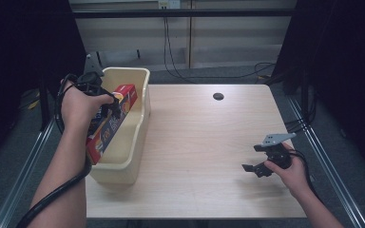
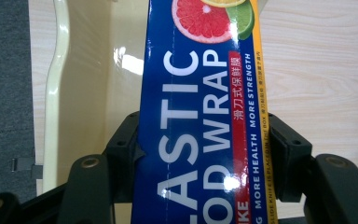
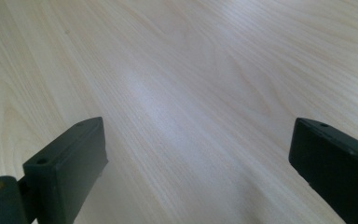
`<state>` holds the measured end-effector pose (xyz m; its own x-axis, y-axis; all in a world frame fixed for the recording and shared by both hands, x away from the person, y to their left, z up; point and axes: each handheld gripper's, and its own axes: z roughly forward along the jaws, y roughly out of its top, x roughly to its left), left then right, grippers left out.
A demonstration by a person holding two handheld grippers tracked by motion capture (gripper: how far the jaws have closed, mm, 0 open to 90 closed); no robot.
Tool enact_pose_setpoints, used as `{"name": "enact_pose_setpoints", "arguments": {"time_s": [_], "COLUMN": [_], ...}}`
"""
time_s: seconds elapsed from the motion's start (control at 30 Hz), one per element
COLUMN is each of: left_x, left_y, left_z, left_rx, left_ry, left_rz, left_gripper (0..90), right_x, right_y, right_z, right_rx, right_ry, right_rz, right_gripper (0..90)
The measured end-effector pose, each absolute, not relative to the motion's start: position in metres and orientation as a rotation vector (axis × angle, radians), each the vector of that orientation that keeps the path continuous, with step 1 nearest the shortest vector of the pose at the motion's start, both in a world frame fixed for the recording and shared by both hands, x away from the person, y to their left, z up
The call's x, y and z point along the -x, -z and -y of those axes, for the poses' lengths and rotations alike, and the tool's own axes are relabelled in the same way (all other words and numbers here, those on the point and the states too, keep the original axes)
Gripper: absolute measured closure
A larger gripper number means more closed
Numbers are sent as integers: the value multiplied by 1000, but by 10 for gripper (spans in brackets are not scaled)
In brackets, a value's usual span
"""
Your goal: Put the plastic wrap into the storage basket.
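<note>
**Plastic wrap box lowered into bin: risk of catching the rim**

Left gripper (image 1: 105,105), clamped across the plastic food wrap box (image 1: 111,121), holds it slanted inside the cream plastic bin (image 1: 140,126) at the table's left. The far end may snag the bin's rim. Right gripper (image 1: 256,167) rests with jaws apart over bare table (image 1: 195,137), near right.

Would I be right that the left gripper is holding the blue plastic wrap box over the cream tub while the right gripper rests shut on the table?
Not quite: the right gripper is open, its jaws wide apart over the bare table, as the right gripper view shows. The left gripper does hold the plastic wrap box over the cream tub.
</note>
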<state>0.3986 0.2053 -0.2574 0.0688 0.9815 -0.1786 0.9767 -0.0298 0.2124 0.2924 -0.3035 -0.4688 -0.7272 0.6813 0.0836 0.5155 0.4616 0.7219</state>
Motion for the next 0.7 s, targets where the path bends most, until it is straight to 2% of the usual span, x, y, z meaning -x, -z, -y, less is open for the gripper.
{"name": "enact_pose_setpoints", "arguments": {"time_s": [0.7], "left_x": [-402], "left_y": [281], "left_z": [-203], "left_rx": [-2067], "left_ry": [38], "left_rz": [-2005], "left_gripper": [403], "right_x": [-292], "right_y": [469], "right_z": [304], "right_rx": [-1033], "right_ry": [-1121], "right_rz": [-2493], "right_gripper": [41]}}
